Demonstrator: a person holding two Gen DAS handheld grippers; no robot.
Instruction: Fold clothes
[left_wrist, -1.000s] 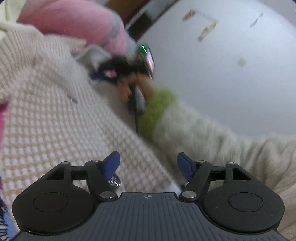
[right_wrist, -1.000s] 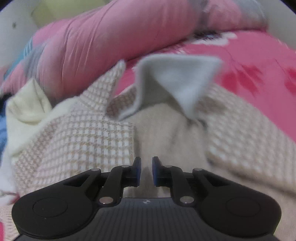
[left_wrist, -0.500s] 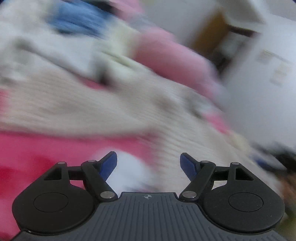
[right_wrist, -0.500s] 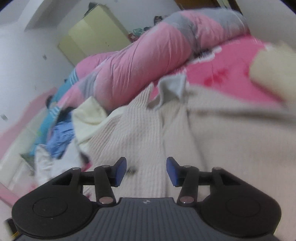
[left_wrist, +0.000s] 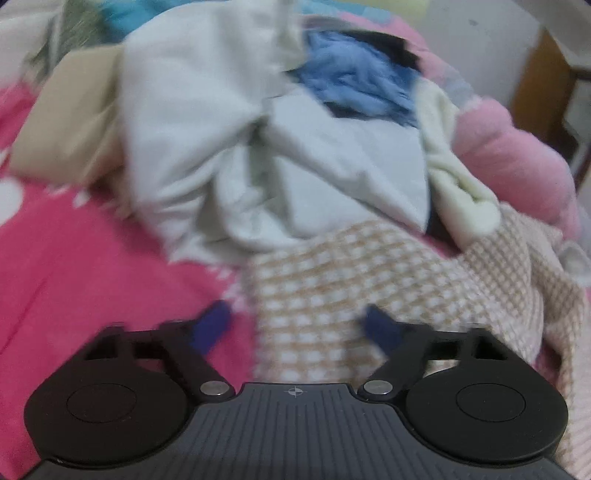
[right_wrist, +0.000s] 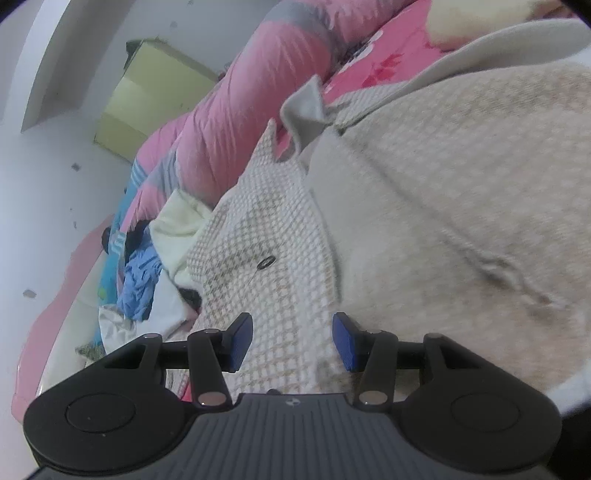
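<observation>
I am in a home bedroom: pink floral bed sheet (left_wrist: 92, 266), rolled pink quilt (right_wrist: 236, 110), loose clothes pile (left_wrist: 229, 140), yellow-green wardrobe (right_wrist: 147, 99) far left.

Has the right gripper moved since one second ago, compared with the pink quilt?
Yes. The right gripper pulled back and swung right: the pink quilt, earlier filling the top, now sits farther off at upper left. Its jaws opened.

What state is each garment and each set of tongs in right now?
Left tongs: open, jaws just closing in, over the checked sweater's edge, pinching nothing.
Right tongs: open, nothing gripped.
Checked sweater: spread on the bed, unfolded, collar flipped up.
White garment: crumpled in the pile.
Blue garment: bunched on the pile.
</observation>
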